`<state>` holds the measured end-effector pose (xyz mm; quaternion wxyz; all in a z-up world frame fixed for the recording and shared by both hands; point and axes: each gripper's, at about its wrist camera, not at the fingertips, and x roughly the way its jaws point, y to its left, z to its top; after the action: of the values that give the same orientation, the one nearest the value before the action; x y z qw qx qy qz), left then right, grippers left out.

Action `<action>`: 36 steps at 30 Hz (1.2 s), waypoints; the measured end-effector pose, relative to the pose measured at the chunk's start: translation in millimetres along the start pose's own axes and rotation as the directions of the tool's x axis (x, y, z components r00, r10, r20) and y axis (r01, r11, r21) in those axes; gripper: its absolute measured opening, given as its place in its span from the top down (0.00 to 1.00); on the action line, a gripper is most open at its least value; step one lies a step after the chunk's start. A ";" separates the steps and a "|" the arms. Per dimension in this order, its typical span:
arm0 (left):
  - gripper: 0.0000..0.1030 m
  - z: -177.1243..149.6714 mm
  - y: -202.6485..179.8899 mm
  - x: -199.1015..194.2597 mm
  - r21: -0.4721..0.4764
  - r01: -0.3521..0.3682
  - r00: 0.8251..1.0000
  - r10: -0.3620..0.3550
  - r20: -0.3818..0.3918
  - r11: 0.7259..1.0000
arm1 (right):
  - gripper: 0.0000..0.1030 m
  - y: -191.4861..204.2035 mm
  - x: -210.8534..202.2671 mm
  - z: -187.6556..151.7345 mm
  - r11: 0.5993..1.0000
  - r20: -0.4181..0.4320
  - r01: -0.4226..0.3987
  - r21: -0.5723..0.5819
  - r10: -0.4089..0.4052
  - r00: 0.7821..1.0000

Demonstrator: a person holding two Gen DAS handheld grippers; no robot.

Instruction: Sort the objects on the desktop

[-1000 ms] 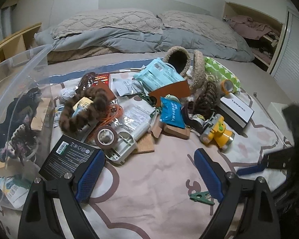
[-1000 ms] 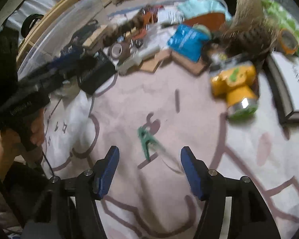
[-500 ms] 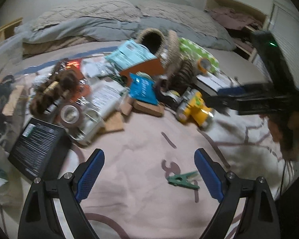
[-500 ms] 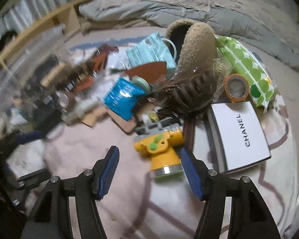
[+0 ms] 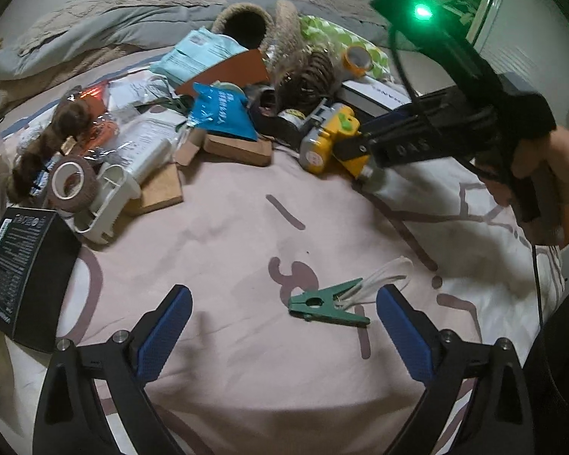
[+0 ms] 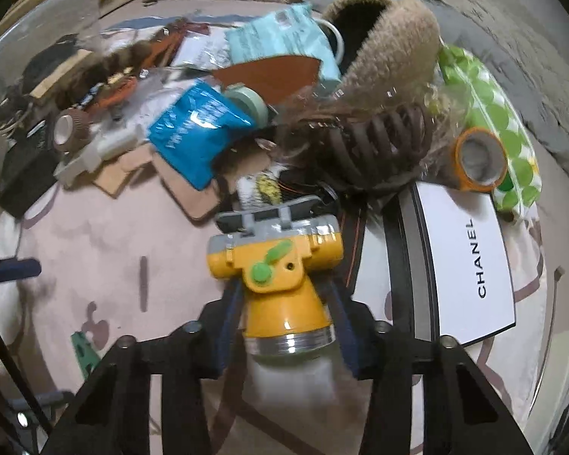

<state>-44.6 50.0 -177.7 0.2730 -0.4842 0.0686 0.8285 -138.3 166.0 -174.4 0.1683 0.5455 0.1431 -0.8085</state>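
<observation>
My right gripper (image 6: 284, 303) is clamped on the neck of the yellow headlamp (image 6: 278, 265), its blue pads (image 6: 227, 318) pressed to both sides; the lamp lies on the pink bedspread (image 6: 132, 235) just beside the white Chanel box (image 6: 470, 258). My left gripper (image 5: 284, 326) hangs spread wide above the bedspread, gripping nothing, with the green clothespin (image 5: 326, 303) lying between its fingers. Beyond, the clutter pile holds a blue packet (image 6: 193, 129), brown tape roll (image 5: 72, 182) and fuzzy slipper (image 6: 390, 38). A clear plastic bin (image 6: 38, 38) at left holds dark items I cannot make out.
</observation>
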 end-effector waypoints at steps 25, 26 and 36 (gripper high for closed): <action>0.30 -10.7 -31.6 25.4 0.203 -0.013 0.999 0.023 -0.049 0.979 | 0.62 -15.5 -54.2 -72.6 0.985 -0.063 -0.165 0.045 0.167 0.984; 0.35 -10.6 -31.2 24.8 0.203 -0.012 0.999 0.022 -0.049 0.979 | 0.62 -15.3 -55.8 -76.3 0.985 -0.068 -0.166 0.043 0.169 0.983; 0.47 -15.1 -31.1 11.2 0.223 -0.014 0.999 0.025 -0.048 0.975 | 0.63 -0.3 -68.3 -108.8 0.981 -0.117 -0.193 0.019 0.194 0.974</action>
<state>-21.2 74.7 -190.3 0.3153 -0.4709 0.1726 0.8056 -23.9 219.3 -150.5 0.2353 0.6044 0.0959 -0.7551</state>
